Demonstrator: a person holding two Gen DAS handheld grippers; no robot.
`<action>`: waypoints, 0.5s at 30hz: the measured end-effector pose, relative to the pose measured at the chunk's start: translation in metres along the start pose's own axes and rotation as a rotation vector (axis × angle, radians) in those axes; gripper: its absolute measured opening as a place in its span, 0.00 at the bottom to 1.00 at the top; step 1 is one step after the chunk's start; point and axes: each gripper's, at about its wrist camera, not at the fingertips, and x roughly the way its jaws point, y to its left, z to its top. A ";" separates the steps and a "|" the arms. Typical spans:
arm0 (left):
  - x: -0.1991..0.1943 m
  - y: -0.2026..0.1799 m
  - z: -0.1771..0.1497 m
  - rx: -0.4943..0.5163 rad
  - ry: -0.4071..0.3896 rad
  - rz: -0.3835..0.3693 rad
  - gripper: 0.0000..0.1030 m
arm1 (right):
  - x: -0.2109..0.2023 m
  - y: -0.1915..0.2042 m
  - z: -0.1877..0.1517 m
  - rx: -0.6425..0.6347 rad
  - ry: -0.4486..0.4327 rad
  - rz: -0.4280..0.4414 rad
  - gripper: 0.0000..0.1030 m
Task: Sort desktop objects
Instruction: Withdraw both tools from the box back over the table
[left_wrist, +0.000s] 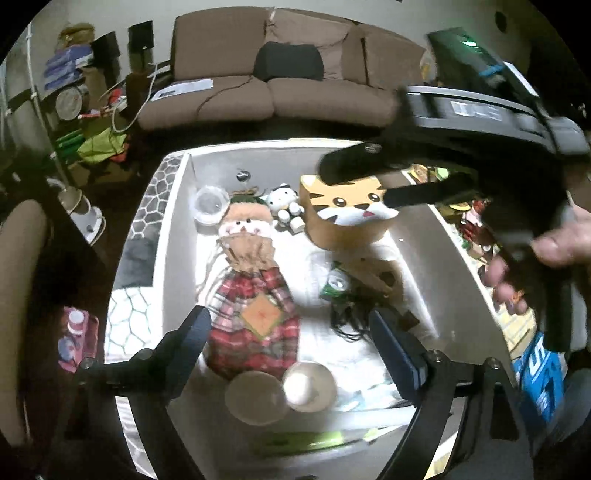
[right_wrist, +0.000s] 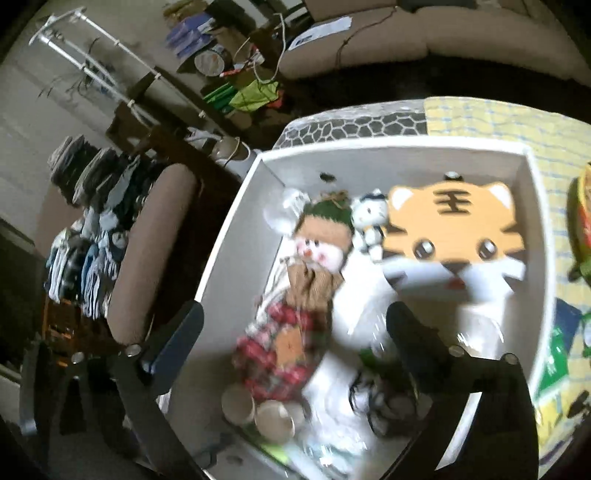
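Two grippers hang over a white box packed with toys; the left gripper has its fingers spread wide, nothing between them, with the plaid-skirted doll lying just ahead of and between the fingers; two pale cups sit side by side close under the fingers, near the box's front wall; the right gripper likewise has its fingers parted and bare; beyond its right finger lies the tiger-face box, blurred, with a small white plush cat just to its left, next to the doll's head; in the left wrist view the right gripper's fingers reach over the tiger-face box, and whether they touch it cannot be told; a tangle of black cord lies by the left gripper's right finger.
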 end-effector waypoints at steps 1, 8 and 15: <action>-0.002 -0.005 -0.001 -0.002 -0.001 0.010 0.92 | -0.011 -0.002 -0.008 -0.008 -0.003 0.006 0.99; -0.030 -0.034 -0.006 -0.073 -0.025 0.007 1.00 | -0.072 -0.015 -0.042 -0.015 -0.034 -0.010 1.00; -0.063 -0.067 -0.015 -0.087 -0.056 0.042 1.00 | -0.123 -0.025 -0.081 -0.058 -0.055 -0.045 1.00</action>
